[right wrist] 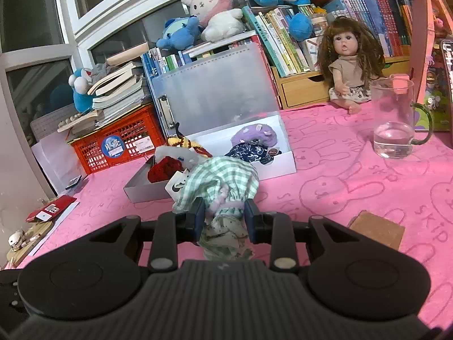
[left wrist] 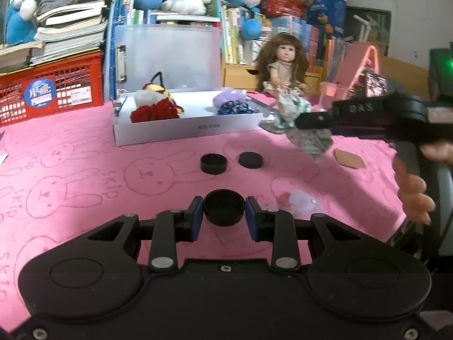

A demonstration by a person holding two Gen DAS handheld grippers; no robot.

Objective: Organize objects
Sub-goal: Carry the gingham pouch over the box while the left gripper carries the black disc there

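My left gripper (left wrist: 224, 212) is shut on a black round cap (left wrist: 224, 207) and holds it just above the pink cloth. Two more black caps (left wrist: 213, 163) (left wrist: 250, 160) lie on the cloth ahead of it. My right gripper (right wrist: 223, 218) is shut on a bunch of green checked fabric scrunchies (right wrist: 218, 187) and holds them in the air in front of the white box (right wrist: 279, 167); it also shows in the left wrist view (left wrist: 305, 120). The box (left wrist: 187, 130) holds red, yellow, purple and dark blue soft items.
A glass pitcher (right wrist: 393, 119) with some water stands at the right. A brown card (right wrist: 376, 231) lies near the right gripper. A doll (right wrist: 348, 62), a red crate (right wrist: 119, 144), a clear folder box, books and plush toys line the back.
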